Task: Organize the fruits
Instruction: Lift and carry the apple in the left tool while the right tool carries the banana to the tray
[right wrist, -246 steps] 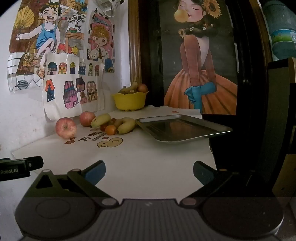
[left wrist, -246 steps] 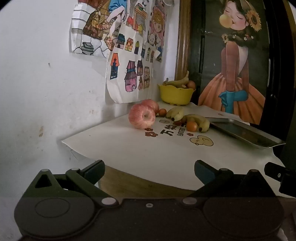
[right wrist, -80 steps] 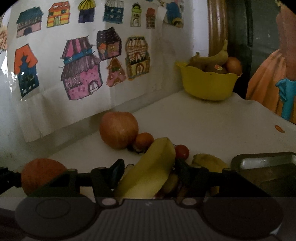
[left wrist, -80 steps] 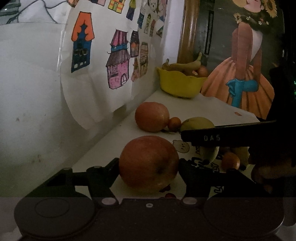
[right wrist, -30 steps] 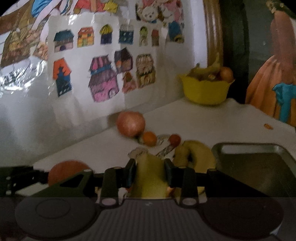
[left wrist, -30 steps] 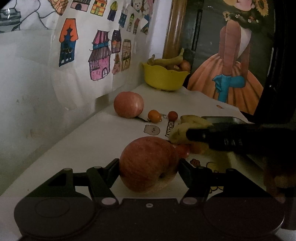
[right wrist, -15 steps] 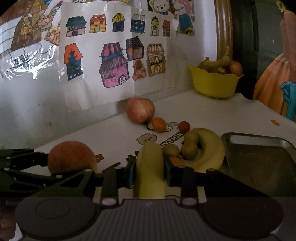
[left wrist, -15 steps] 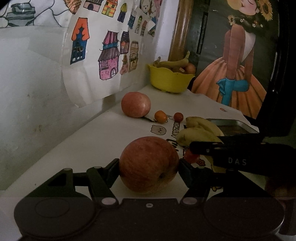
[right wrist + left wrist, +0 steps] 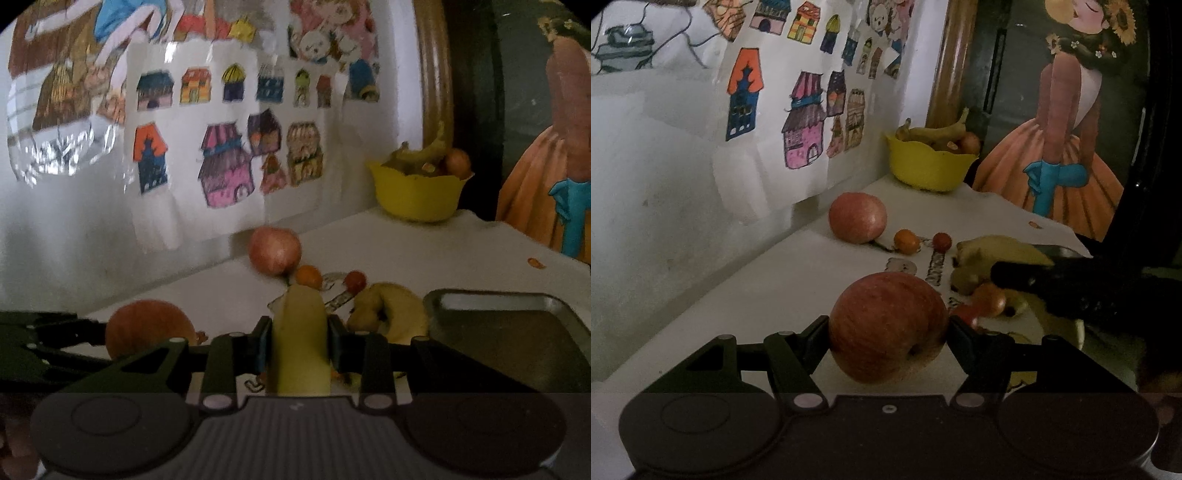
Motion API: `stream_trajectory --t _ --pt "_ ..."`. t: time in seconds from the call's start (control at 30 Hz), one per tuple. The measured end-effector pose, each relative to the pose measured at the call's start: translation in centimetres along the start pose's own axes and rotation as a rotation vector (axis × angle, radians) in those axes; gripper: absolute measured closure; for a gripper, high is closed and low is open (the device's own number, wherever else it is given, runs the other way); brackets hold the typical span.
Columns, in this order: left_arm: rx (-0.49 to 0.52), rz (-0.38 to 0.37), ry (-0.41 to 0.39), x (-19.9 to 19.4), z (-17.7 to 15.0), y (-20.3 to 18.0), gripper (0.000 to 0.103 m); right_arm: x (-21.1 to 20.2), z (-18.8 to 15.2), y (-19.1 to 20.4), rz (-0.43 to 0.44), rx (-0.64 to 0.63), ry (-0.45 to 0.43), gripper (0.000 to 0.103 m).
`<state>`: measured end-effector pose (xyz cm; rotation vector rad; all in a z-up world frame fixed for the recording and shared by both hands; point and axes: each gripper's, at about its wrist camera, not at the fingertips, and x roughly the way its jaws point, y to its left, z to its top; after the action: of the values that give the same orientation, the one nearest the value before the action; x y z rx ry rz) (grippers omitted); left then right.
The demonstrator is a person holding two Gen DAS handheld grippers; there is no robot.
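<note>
My left gripper [image 9: 888, 332] is shut on a red apple [image 9: 888, 326] and holds it just above the white table cover. My right gripper [image 9: 298, 341] is shut on a yellow banana [image 9: 300, 339], lifted off the table; the right gripper's dark body shows at the right of the left wrist view [image 9: 1071, 291]. The held apple also shows in the right wrist view [image 9: 147, 326] at the left. A second apple [image 9: 857, 218], small orange and red fruits [image 9: 907, 240] and another banana [image 9: 997, 251] lie on the table. The metal tray [image 9: 517, 332] lies at right.
A yellow bowl [image 9: 929, 164] with bananas and fruit stands at the back by the wooden frame. The wall with house drawings [image 9: 805, 136] runs along the left. A dark painted panel [image 9: 1071, 147] stands behind the table. More small fruits [image 9: 988, 301] lie near the right gripper.
Both grippers keep their fruit and have shifted slightly: the left camera has moved closer to the table's fruit, and the right gripper with the banana has risen a little.
</note>
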<state>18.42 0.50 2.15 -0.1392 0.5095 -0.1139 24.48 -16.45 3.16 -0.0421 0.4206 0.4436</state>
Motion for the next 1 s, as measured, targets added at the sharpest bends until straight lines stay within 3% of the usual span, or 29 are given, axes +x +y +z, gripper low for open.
stream_trajectory --t 0.27,0.53,0.8,1.0 --pt "0.019 -0.057 -0.051 1.0 1.9 -3.4 0.034 -3.2 1.3 -5.2 -0.094 0.077 -0.089 0.068" --pt "0.047 -0.127 -0.108 4.7 4.8 -8.8 0.034 -4.7 0.6 -12.6 -0.202 0.187 -0.122 0.068" --pt "0.078 -0.192 -0.078 10.0 6.9 -13.5 0.034 -3.4 -0.2 -17.8 -0.203 0.263 -0.089 0.068" --pt "0.085 -0.215 -0.024 13.2 6.9 -14.9 0.034 -2.5 -1.0 -20.3 -0.169 0.35 -0.061 0.068"
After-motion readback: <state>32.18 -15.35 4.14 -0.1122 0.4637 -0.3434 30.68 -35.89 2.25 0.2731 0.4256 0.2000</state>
